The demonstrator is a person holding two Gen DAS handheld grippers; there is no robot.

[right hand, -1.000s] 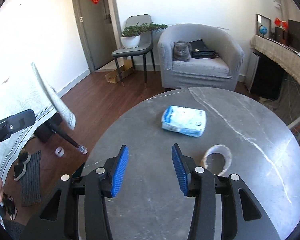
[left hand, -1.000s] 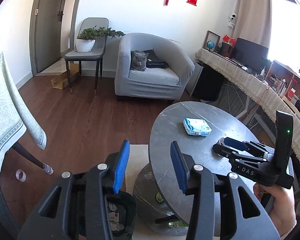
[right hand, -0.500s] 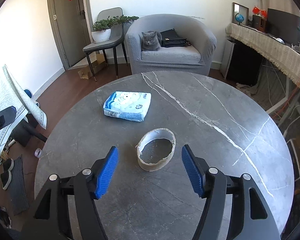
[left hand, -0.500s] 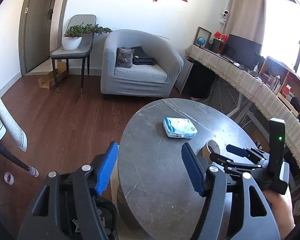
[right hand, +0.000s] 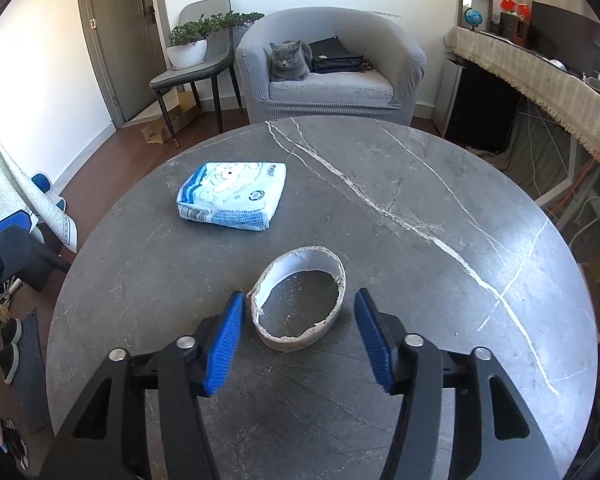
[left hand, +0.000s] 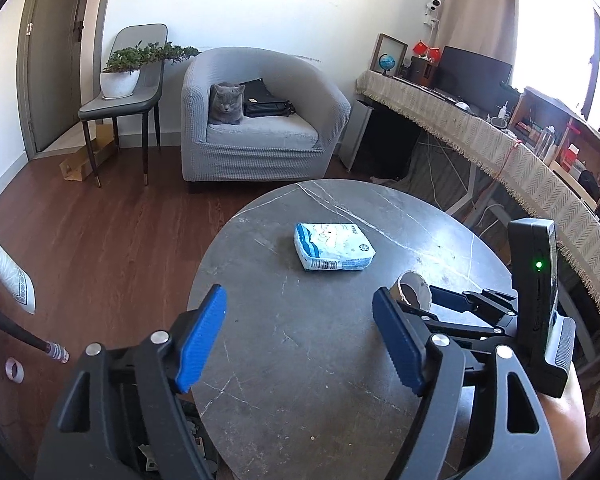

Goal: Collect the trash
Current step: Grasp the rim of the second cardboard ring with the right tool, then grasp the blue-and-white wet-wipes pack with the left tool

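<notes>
- Grey marble is what I'm working over: a round table [right hand: 420, 184] with white veins, seen from both wrist cameras.
- Far left on it lies a soft blue-and-white tissue pack [right hand: 233, 196], flat and well apart from my target.
- Near the middle, between my right pads, sits the trash I'm after: an empty cardboard tape ring [right hand: 299, 300], lying flat with its hole up, its rim ragged and pressed out of round into an oval.
- My right gripper [right hand: 300, 344] straddles that ring; its jaws are closing, but each blue pad shows a gap to the cardboard, so nothing is grasped yet.
- My left gripper [left hand: 300, 344] hovers over the table's near left, jaws opening with only bare marble between them; it holds nothing.
- Handling, as I judge it: the ring looks very light and thin-walled, stiff enough to lift but easy to crush further. It may skate on the smooth stone if one pad lands first.
- I'd pinch across the oval's short width on the outer wall, pads low and even, with a gentle squeeze.
- At the far end a grey cat [right hand: 289, 60] sits in the armchair [right hand: 412, 64], clear of the work.
</notes>
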